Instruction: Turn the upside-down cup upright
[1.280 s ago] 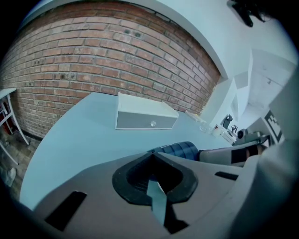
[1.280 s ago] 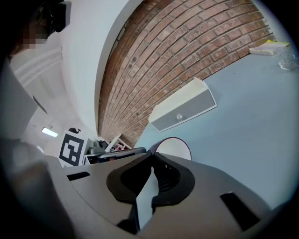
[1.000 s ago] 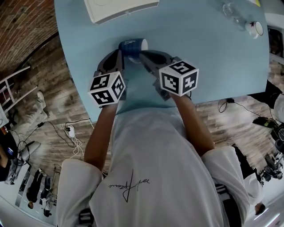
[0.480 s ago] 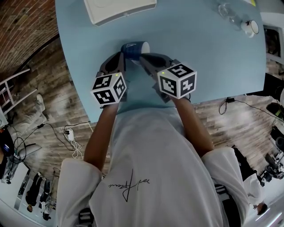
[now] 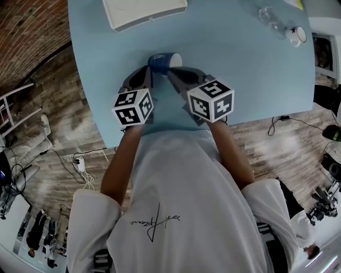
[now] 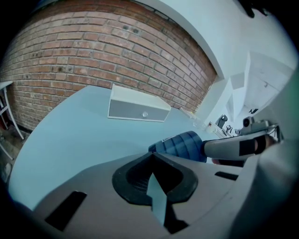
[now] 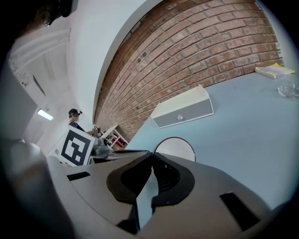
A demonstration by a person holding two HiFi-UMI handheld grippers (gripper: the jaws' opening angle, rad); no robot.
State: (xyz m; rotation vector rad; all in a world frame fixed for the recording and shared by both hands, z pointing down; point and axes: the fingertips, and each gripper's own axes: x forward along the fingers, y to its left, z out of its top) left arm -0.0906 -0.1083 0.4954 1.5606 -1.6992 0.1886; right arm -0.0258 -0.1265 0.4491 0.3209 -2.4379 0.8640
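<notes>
A dark blue cup [image 5: 161,61] lies on its side on the light blue table [image 5: 240,80], its white inside turned to the right. My left gripper [image 5: 148,73] is shut, its tips at the cup's left side. In the left gripper view the ribbed blue cup [image 6: 183,145] lies just past the shut left gripper [image 6: 152,155]. My right gripper [image 5: 171,73] is also shut, with its tips at the cup's mouth. The right gripper view has the cup's round white opening [image 7: 176,149] just behind the shut right gripper [image 7: 150,154]. Neither gripper holds the cup between its jaws.
A flat white box [image 5: 144,11] stands at the table's far edge. At the far right are a clear glass [image 5: 269,16] and a small white cup [image 5: 297,35]. The table's near edge runs just under both marker cubes. A yellow book [image 7: 273,70] lies far off.
Hardly anything differs: both grippers stay shut at the cup's two sides, and the whole scene has shifted slightly in the head view.
</notes>
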